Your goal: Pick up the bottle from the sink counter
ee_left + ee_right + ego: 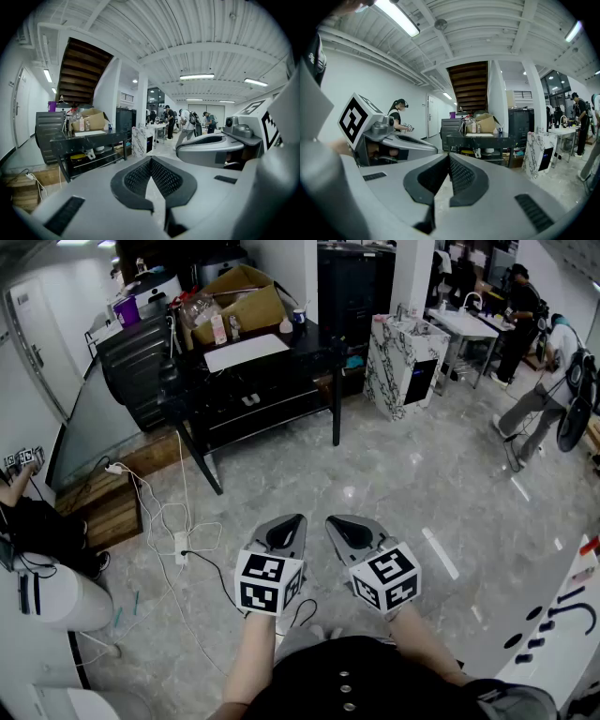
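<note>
Currently both tools are side by side, close together, over the floor (394,474), tilted slightly down. Left gripper (297,519) (151,161): jaws closed tip to tip, nothing between them. Right gripper (331,520) (449,157): pads likewise together, empty. The marble-patterned sink counter (405,362) (536,157) with a tap (401,311) stands well ahead of the jaws, on the right gripper's side. The bottle on it is too small to make out. The black table (272,371) with a cardboard box (246,298) stands ahead on the left gripper's side.
</note>
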A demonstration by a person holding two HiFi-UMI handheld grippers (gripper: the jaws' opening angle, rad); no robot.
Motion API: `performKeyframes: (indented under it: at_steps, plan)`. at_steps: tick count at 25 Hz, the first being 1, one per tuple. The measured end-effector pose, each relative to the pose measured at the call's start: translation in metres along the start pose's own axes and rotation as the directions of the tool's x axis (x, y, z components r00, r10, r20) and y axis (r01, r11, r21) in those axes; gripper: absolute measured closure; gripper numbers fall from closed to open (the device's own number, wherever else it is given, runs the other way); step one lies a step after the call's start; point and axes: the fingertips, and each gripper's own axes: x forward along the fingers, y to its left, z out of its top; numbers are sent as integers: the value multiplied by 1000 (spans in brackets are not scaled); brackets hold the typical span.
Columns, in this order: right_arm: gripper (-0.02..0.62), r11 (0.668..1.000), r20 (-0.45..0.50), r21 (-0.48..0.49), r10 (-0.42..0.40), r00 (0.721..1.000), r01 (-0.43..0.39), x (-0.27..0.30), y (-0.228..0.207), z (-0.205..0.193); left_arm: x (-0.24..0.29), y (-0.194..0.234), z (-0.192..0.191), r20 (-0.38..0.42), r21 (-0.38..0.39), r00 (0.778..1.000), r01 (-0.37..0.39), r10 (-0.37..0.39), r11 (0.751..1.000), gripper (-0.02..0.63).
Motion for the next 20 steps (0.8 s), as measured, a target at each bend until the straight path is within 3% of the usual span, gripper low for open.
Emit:
performKeyframes:
  at_steps: [11,17,20]
  plan:
    - [595,1000,-11,-17,-1,1000,1,14,13,-1,-3,9,-5,1,-6,998,56,-56,998,591]
    - [591,1000,73,15,4,997,-5,19,18,15,-9,16,-2,27,8,993,114,-114,993,591]
    - [591,1000,66,16,-19,998,18,21,18,11,-9,20,-5,36,9,991,125,-125,992,590]
